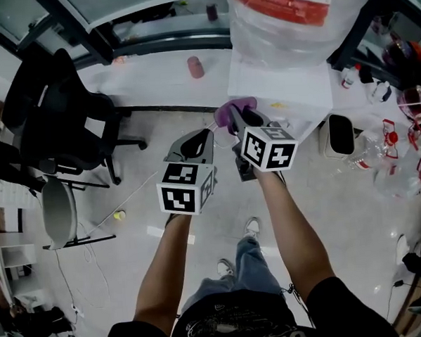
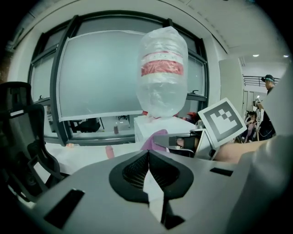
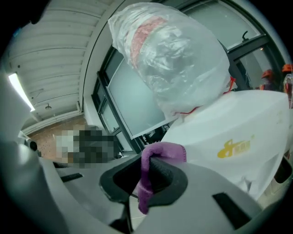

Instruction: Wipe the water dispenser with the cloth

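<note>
Dispenser [image 3: 229, 132] just ahead of right fingers [image 3: 165, 176] | these pinch cloth [image 3: 158, 151] by a fold | left fingers [image 2: 132, 171] closed, empty | risk: cloth may slip out when rubbed

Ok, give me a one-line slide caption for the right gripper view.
Right gripper, jaws shut on the purple cloth, facing the white water dispenser.

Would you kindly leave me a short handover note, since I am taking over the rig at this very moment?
Right gripper: shut on the purple cloth, held up near the white water dispenser; I cannot tell whether they touch.
Left gripper: shut, empty, beside the right one.
The water dispenser stands by the window, with a bagged bottle on top.
Done: the cloth is in the grip.
Left: wipe the water dispenser; no wiped area shows.
</note>
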Action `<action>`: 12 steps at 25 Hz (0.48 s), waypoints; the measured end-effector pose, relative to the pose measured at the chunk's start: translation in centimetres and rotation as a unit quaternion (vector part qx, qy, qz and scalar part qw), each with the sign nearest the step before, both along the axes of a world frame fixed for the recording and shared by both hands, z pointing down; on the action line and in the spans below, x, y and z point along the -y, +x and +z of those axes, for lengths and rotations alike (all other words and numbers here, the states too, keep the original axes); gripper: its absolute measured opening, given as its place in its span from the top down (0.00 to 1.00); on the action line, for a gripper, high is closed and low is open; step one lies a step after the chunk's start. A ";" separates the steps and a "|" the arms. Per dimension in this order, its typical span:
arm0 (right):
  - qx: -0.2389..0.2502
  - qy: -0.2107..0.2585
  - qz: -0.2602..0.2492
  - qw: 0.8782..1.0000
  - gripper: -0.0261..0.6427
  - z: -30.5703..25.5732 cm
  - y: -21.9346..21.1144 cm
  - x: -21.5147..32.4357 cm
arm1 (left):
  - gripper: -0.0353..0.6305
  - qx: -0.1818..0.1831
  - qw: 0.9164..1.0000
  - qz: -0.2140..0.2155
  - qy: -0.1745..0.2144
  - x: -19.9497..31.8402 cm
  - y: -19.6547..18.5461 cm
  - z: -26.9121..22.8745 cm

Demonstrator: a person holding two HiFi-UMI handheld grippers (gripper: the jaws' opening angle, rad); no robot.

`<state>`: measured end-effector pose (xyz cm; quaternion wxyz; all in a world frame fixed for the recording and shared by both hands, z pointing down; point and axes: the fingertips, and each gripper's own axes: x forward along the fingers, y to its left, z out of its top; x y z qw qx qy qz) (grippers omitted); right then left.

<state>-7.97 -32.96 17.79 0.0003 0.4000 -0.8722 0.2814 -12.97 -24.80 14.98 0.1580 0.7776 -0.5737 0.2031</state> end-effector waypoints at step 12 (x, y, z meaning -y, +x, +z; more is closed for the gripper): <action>0.019 -0.009 0.021 1.000 0.91 0.6 3.7 1.3 | 0.91 0.012 1.000 0.022 -0.013 2.3 3.3 0.8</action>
